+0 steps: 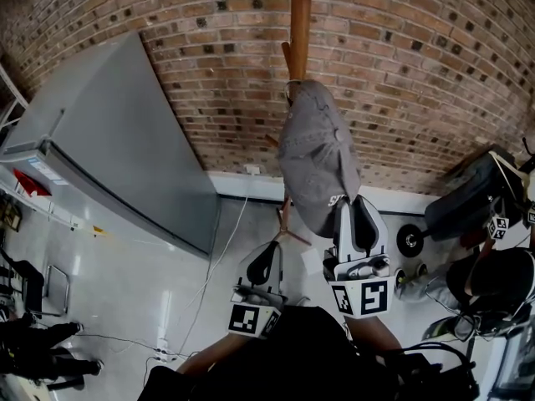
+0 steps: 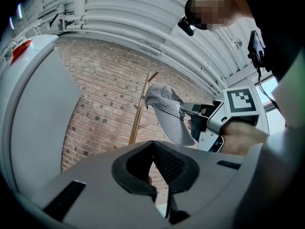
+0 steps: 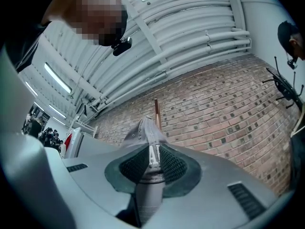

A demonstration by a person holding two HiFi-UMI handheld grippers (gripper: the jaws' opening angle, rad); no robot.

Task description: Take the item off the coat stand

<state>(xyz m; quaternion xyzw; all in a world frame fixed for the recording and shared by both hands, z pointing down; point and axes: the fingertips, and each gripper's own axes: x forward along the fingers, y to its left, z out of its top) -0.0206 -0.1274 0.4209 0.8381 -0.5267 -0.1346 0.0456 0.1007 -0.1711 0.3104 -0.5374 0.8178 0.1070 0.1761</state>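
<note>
Cap [image 1: 318, 161], grey: hangs against the coat stand [image 1: 299, 23] before the brick wall [image 1: 418, 73], crown beside a peg; whether it is clear of the peg cannot be told.
Right hand-held gripper [image 1: 355, 203]: clamped on the brim, apparently to draw the cap away.
Left hand-held gripper [image 1: 269, 257]: closed, empty, held low in reserve.

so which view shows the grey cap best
The head view: nearly the whole grey cap shows. The left gripper view shows it smaller, side on; the right gripper view only its edge, pinched in the right gripper.
</note>
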